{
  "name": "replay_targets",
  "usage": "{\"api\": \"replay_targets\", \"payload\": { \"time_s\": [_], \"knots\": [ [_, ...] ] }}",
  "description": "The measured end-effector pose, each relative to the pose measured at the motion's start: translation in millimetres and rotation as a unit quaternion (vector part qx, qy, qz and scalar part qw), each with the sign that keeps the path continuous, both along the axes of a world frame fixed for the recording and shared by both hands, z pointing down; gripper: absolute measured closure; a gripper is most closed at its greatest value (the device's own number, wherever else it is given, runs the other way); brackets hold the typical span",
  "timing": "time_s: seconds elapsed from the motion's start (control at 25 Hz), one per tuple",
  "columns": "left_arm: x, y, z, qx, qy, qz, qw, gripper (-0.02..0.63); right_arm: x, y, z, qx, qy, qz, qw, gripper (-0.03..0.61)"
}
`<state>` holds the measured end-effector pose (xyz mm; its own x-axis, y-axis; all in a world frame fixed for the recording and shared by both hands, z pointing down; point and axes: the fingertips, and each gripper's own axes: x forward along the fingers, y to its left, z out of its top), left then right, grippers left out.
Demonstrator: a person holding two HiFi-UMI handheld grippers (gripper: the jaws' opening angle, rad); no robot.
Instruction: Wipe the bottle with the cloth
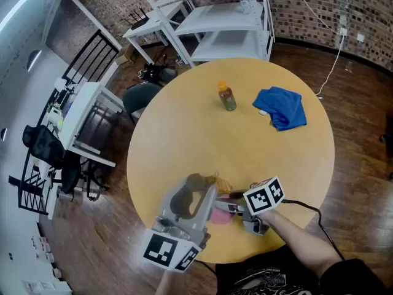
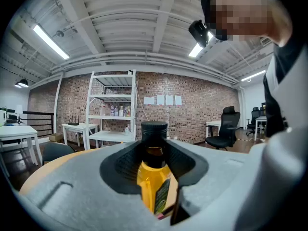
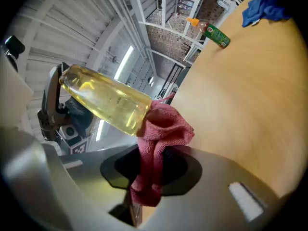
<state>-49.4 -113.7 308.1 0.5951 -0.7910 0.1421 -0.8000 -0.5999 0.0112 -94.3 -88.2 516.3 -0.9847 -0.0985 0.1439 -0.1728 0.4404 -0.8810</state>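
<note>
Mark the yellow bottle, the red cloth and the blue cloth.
yellow bottle [image 3: 108, 100]: right gripper view, mid body.
red cloth [image 3: 166, 129]: right gripper view, bunched top.
blue cloth [image 1: 284, 107]: head view, centre.

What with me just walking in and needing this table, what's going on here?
A person works with tongs in each hand. The left tongs grip a black-capped bottle of yellow liquid. The right tongs clamp a pink cloth against the bottle's base. An orange-capped bottle and a blue cloth sit untouched across the round table.
</note>
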Motion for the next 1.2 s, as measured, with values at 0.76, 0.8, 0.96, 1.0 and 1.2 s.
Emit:
{"api": "replay_targets", "payload": {
  "time_s": [0.76,0.8,0.96,1.0,1.2],
  "knots": [
    [3.3,-1.6,-6.8,0.003,0.014,0.003,0.9999,0.462,16.8,-0.7,21.0,-0.041,0.0,0.027,0.999,0.482],
    [5.0,-1.1,-7.8,0.005,0.013,0.004,0.9999,0.462,10.3,4.4,19.2,-0.04,-0.003,0.018,0.999,0.482],
    [5.6,-2.1,-2.0,0.003,0.0,0.001,1.0,0.462,-4.5,11.4,6.7,-0.032,-0.017,0.001,0.999,0.482],
    [5.0,-2.4,0.6,0.0,-0.002,0.0,1.0,0.462,-4.7,10.9,3.8,-0.032,-0.021,0.0,0.999,0.482],
    [3.2,-3.5,13.5,-0.009,-0.001,-0.007,0.9999,0.462,10.6,3.6,10.8,-0.033,-0.012,0.014,0.999,0.482]
  ]
}}
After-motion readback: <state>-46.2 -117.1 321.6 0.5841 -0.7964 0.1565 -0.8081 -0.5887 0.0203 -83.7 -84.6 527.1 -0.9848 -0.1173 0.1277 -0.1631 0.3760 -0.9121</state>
